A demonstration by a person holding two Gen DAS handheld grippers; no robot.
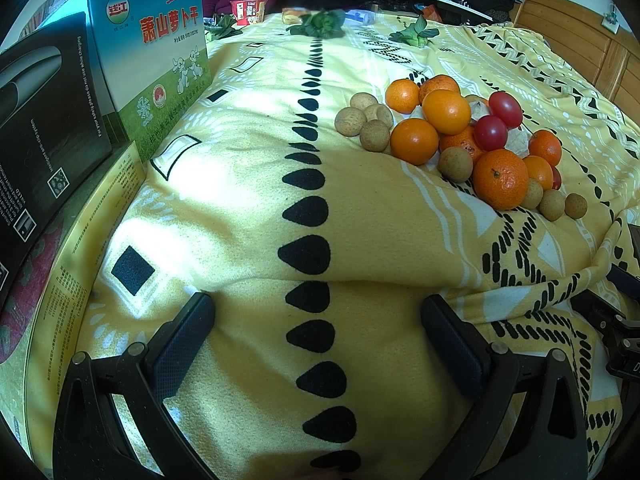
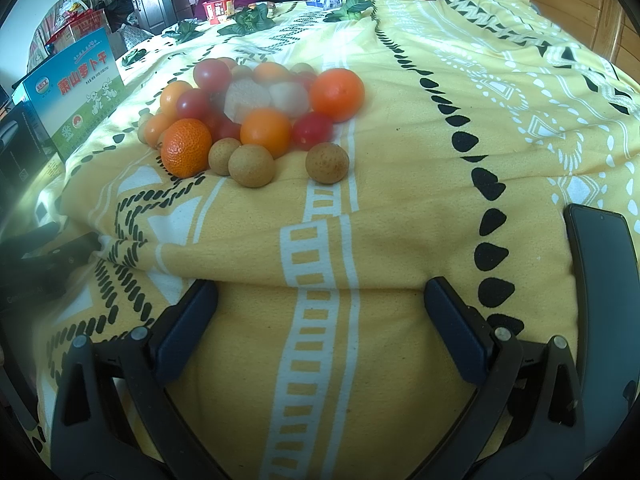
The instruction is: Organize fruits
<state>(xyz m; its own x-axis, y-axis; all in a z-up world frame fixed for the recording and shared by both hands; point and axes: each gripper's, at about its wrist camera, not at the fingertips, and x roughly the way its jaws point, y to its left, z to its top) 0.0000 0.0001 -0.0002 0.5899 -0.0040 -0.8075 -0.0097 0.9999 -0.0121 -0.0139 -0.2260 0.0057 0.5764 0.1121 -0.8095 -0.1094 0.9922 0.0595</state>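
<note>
Two cherry tomatoes (image 1: 498,120) atop oranges (image 1: 446,112)

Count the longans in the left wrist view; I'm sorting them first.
8 longans: four clustered left of the pile, one against its near edge, three at its right end. Others may be hidden.

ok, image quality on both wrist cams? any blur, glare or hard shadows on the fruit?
Left wrist: sharp; the fruit pile is crisp, dappled sun patches whiten the blanket on the left, strong fisheye bend at the boxes. Right wrist: hazy smear over the left edge, the pale pieces mid-pile look soft, nearer longans sharp. No hard glare on the fruit in either view.
</note>
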